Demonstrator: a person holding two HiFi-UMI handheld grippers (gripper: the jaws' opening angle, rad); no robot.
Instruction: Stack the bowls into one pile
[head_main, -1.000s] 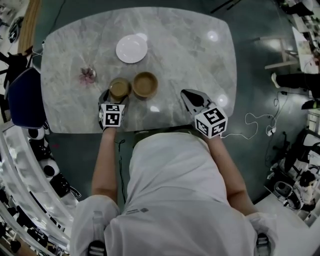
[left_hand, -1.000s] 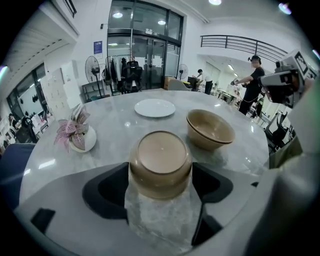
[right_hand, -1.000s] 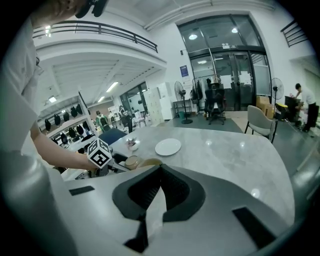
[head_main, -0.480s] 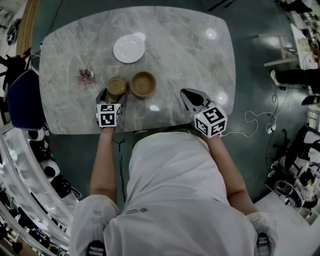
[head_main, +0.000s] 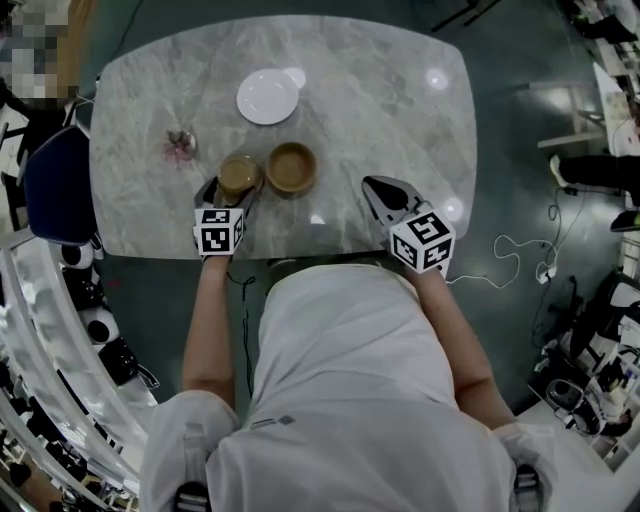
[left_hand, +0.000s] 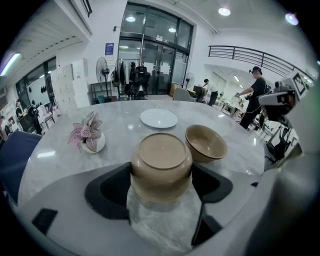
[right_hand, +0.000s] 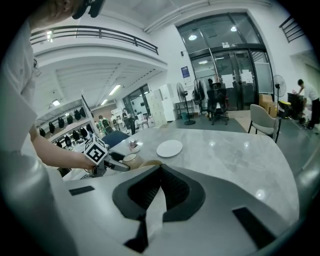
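- Head view: the left claw (head_main: 234, 193) sat at the inverted bowl (head_main: 240, 174), toward the lower left of the surface (head_main: 400, 110). The upright bowl (head_main: 291, 167) stood just beside it on the right. The right claw (head_main: 386, 196) lay well apart, toward the lower right. The surface's near edge ran close below both claws. The white plate (head_main: 268, 97) and the small plant (head_main: 181, 145) sat higher up, leaving the bowls room.
- Left gripper view: the left claw (left_hand: 161, 187) was closed against the sides of the inverted bowl (left_hand: 161, 155), which rested bottom-up on the surface. I judged this to be the pick-up step. The next move called for a lift, probably a turn-over, and a short carry into the upright bowl (left_hand: 206, 143) at centre right.
- Right gripper view: the right claw (right_hand: 160, 172) was shut with nothing in it. Bare surface (right_hand: 240, 145) lay ahead at frame right.
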